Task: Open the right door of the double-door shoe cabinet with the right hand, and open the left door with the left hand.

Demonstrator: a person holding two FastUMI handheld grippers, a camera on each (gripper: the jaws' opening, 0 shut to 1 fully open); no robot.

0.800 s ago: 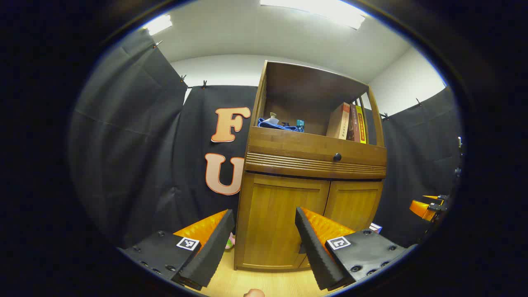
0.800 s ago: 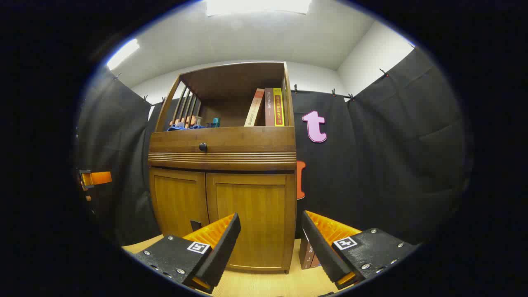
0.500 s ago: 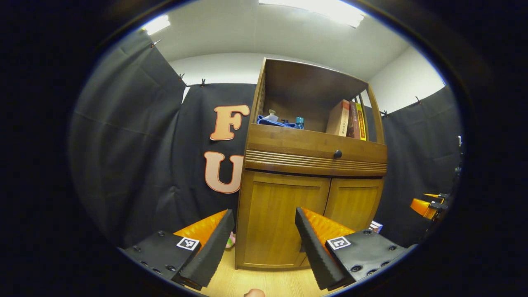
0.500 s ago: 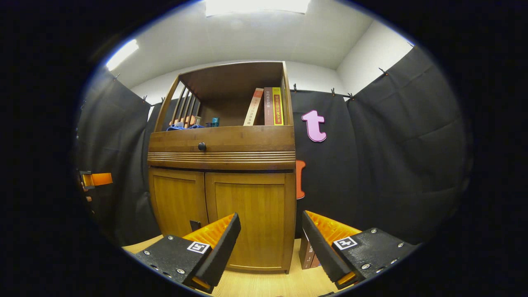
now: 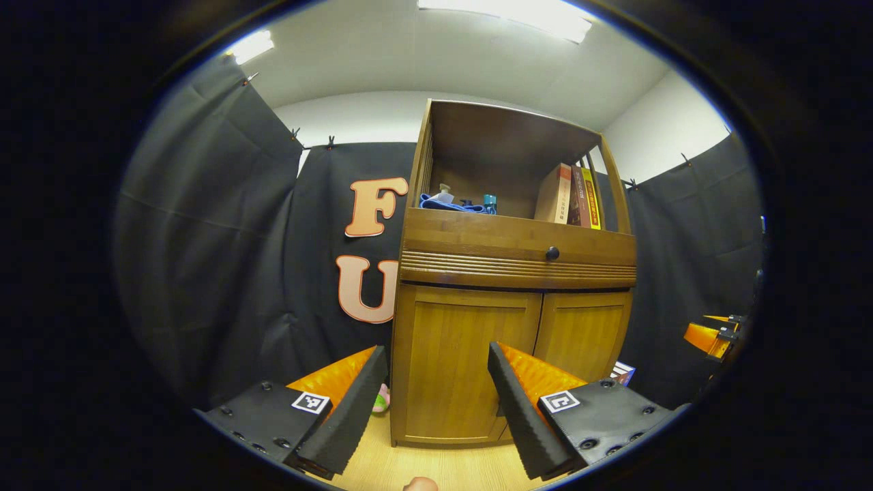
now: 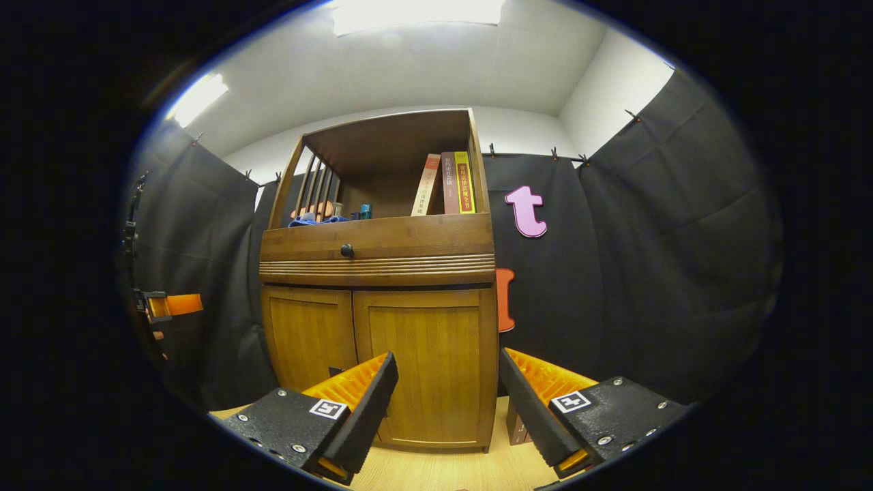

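Wooden brown double-door shoe cabinet stands ahead of both jaws, its left door and right door closed. Left gripper and right gripper have jaws apart, holding nothing. Upright books fill the open top shelf; their spine writing is too small to read.
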